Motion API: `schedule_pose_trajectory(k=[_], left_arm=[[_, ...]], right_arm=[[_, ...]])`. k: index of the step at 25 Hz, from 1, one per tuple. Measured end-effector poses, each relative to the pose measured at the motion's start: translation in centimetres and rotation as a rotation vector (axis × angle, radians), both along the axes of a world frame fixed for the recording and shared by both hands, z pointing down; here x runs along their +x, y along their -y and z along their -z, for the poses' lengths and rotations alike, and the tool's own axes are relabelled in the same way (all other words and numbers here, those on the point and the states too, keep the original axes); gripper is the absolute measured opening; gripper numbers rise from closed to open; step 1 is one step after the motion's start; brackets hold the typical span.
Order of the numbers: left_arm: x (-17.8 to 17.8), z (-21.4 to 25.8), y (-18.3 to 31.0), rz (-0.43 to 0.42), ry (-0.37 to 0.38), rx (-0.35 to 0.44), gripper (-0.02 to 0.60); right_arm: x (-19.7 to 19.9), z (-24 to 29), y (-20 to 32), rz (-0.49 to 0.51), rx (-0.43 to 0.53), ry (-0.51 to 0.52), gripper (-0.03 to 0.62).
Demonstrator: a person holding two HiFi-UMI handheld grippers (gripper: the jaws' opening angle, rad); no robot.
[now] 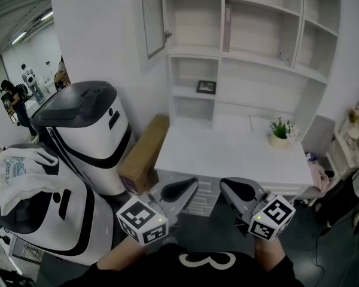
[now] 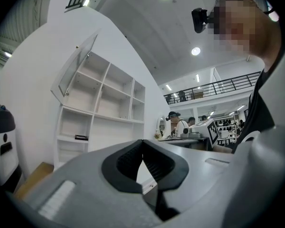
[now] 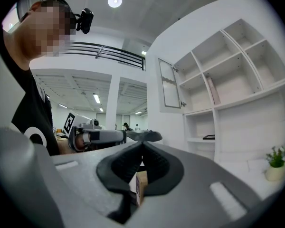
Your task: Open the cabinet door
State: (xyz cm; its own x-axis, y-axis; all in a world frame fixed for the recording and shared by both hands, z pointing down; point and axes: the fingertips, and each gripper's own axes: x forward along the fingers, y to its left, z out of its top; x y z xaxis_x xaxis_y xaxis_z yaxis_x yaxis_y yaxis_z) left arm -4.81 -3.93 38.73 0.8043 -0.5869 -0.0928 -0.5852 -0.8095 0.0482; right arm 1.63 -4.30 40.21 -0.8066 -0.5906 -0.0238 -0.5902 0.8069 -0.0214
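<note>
The white shelf cabinet [image 1: 251, 46] stands over a desk. Its glass door [image 1: 152, 17] at the upper left stands swung out, open, with a small knob [image 1: 167, 34] on its edge. The same door shows in the left gripper view [image 2: 76, 65] and in the right gripper view [image 3: 170, 84]. My left gripper [image 1: 190, 187] and right gripper [image 1: 227, 189] hover side by side, level, low in front of the desk's front edge, well short of the door. Both are shut with nothing held: left gripper [image 2: 142, 144], right gripper [image 3: 142, 144].
The white desk top [image 1: 227, 154] carries a small potted plant [image 1: 279, 133]. A dark picture frame [image 1: 206, 87] sits in a cubby and a thin book [image 1: 227, 28] on a shelf. A cardboard box [image 1: 145, 154] and two white machines [image 1: 90, 130] stand at left.
</note>
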Motion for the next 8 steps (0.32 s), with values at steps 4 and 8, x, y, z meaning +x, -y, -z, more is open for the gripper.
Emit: schedule_pose_trajectory(k=[4,8], left_arm=[[0.22,0.16,0.5,-0.011,0.009,0.01,0.009],[0.02,0.54,0.89,-0.013,0.013,0.023,0.009]], right_arm=[[-0.19,0.49,0.32,0.0,0.016,0.007,0.0],[-0.48,0.72,0.58,0.0,0.028,0.005,0.0]])
